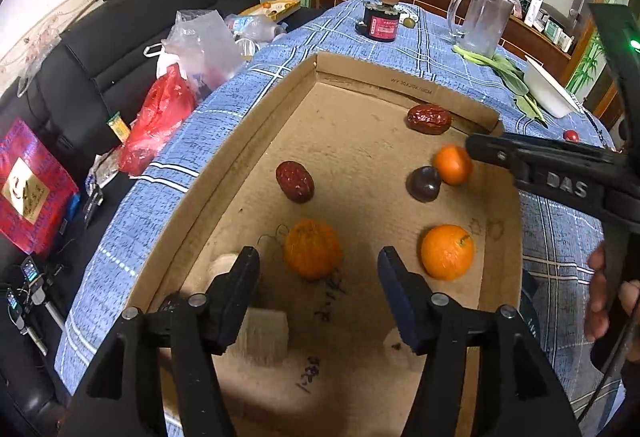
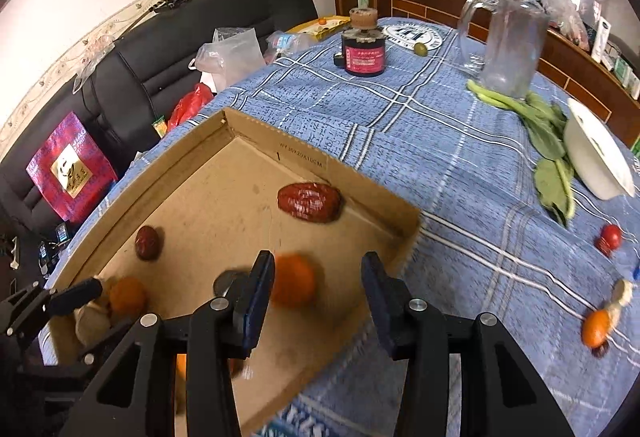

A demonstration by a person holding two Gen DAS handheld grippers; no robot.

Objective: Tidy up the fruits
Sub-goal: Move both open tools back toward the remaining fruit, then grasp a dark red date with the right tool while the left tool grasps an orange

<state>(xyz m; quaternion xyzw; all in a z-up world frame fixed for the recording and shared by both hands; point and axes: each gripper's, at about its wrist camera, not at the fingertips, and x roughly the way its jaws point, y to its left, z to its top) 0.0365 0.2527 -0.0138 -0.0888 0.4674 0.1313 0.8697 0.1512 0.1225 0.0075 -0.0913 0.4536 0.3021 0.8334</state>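
While you are holding both grippers over the box [image 1: 224,141], the fruit is lying inside it — two dates [image 1: 295,181], three oranges [image 1: 447,251], one dark plum [image 1: 423,183]. Your left gripper [image 1: 318,265] is standing apart, gripping nothing. Your right gripper [image 2: 318,275] is gaping too — a blurred orange [image 2: 294,285] below it.

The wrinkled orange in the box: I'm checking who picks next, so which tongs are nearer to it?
Left. The left tongs stand open right over the wrinkled orange, which lies between the tips. The right tongs are across the cardboard box, by a smaller orange.
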